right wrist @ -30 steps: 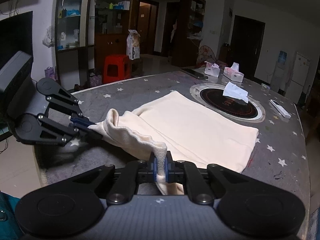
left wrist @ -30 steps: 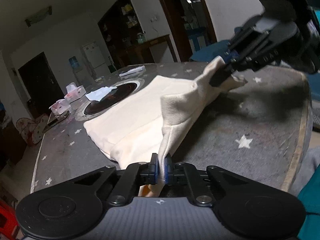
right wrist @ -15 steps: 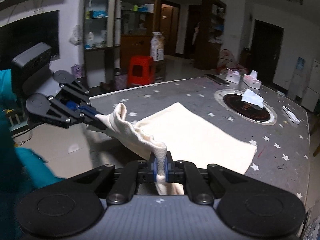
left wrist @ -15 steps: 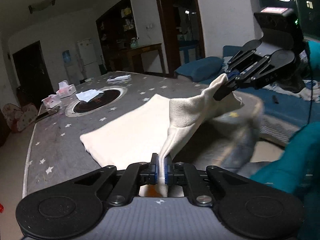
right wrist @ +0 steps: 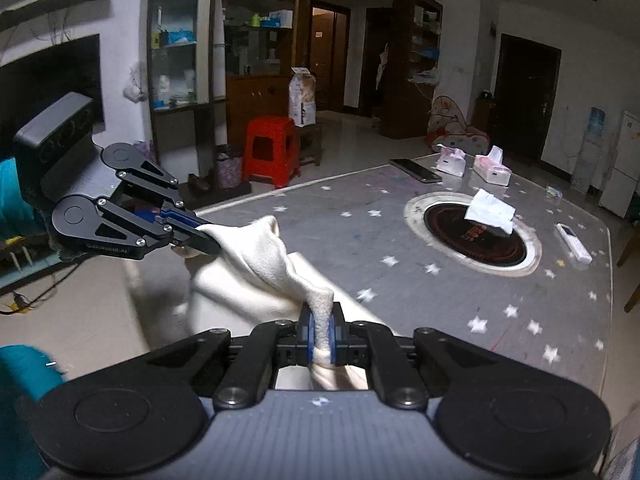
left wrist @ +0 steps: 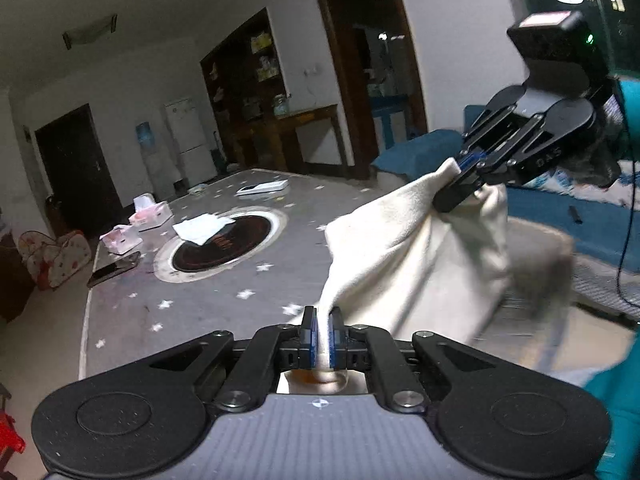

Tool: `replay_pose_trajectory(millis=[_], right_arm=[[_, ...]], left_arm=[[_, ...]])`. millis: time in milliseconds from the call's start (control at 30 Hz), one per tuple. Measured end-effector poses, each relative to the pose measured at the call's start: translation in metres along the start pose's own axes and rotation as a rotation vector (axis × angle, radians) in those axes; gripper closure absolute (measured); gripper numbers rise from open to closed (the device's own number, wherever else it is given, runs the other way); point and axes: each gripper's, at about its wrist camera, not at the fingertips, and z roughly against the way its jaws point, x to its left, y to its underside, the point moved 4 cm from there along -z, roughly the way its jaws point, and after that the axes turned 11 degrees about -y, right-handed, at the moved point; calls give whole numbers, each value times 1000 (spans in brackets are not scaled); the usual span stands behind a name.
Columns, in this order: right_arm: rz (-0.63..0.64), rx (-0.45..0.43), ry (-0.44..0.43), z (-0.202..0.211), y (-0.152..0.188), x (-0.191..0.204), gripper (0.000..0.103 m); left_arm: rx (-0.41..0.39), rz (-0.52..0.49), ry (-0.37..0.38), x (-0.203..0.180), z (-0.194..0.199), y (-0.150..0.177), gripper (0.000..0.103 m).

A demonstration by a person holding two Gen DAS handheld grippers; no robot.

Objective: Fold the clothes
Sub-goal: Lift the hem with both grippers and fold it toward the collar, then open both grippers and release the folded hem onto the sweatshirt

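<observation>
Cloth, cream and soft, hangs between the two claws, lifted off the table at its near edge. One corner is caught in the left claw, its blue pads pressed together on a thin pinch of fabric that rises straight from the tips. From there the cloth climbs up and to the right to the right claw, which bites another corner, tips likewise closed on it. Between the two grips the top edge runs taut as the long axis, and the rest sags below it in a loose pouch over the table's edge.

Seen from the right claw, a twisted rope of fabric stands up between its closed pads, then spreads leftward and up to the left claw, whose tips clamp the far corner. The cloth bulk droops below and left of this claw, beyond the table rim.

Ahead of both claws, well apart from the cloth, the table carries a round burner with a tissue on it.
</observation>
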Motion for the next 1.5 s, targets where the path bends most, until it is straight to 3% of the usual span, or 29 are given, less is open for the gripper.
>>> replay_pose_trajectory(millis=[133,300,533,600,733,933,1000,1167,1500], right_arm=[[-26,24,42,-37,-9,-36,97],[-98,11,65,-47,4,-47,94],[-199,-6,97,-61,22,-62,90],[-227,-11,106,-65,27,-66,90],[-272,-10,110,-72,37,-69,90],[-315,16,92,-85,40,-74,90],[-291,9,73,-87,30,-70,90],[-249,40,34,-111,20,-64,90],[-254,69,53,-149,18,-71,89]], left_arm=[[74,39,-45,16,-61,6,97],[162,113,-111,23,-116,24,93],[202,218,-204,43,-128,31,93],[193,257,-193,42,-118,26,93],[160,314,-103,20,-100,13,93],[146,284,2,-33,-88,12,88],[158,278,14,-42,-87,16,83],[177,286,28,-52,-86,26,61],[164,294,58,-51,-81,34,48]])
